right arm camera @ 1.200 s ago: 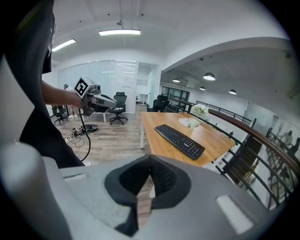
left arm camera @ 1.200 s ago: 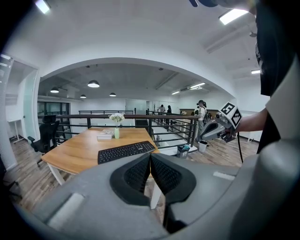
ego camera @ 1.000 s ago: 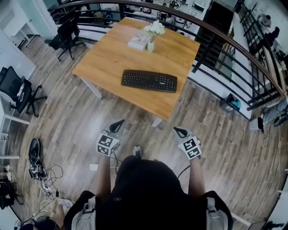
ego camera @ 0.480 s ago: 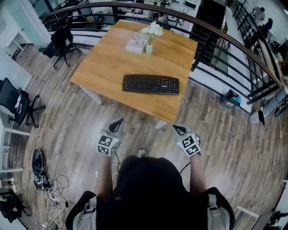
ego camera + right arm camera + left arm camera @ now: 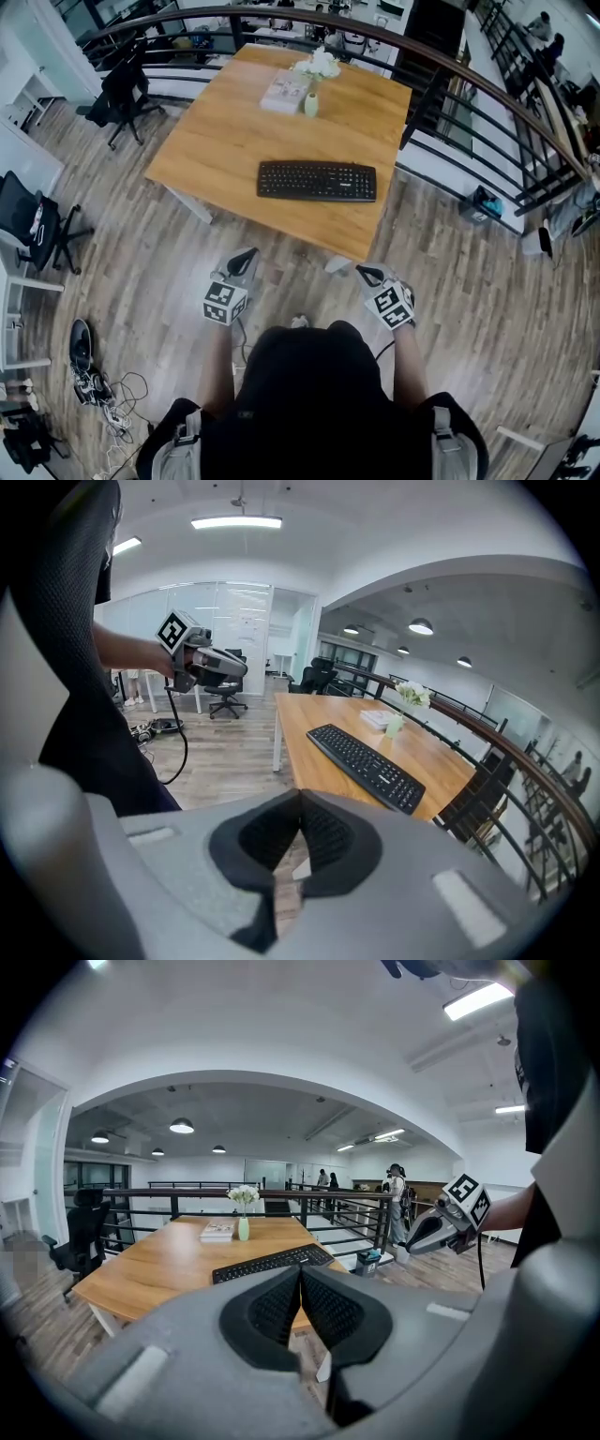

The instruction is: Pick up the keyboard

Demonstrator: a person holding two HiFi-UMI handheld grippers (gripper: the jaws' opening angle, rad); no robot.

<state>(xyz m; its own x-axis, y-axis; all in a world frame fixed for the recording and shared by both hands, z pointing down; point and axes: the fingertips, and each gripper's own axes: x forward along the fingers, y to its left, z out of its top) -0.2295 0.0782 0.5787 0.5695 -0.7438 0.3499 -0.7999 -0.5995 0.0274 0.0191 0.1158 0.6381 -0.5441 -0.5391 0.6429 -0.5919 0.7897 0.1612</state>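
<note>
The keyboard (image 5: 317,181) lies flat on the tabletop (image 5: 216,141), near the front edge. The left gripper (image 5: 247,257) and right gripper (image 5: 367,273) hang short of it, both jaws pressed shut and empty. If they do not open first, they may just push the keyboard toward the vase (image 5: 311,101).

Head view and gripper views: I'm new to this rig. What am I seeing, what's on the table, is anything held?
No robot arm here: a person carries a two-jaw gripper in each hand. The head view looks down from the person's head: the left gripper and right gripper hover above the floor, short of the wooden table. Each gripper view looks along its own jaws; both pairs are shut and empty. On the table lie a black keyboard, a book and a vase of flowers. Nothing is held.
</note>
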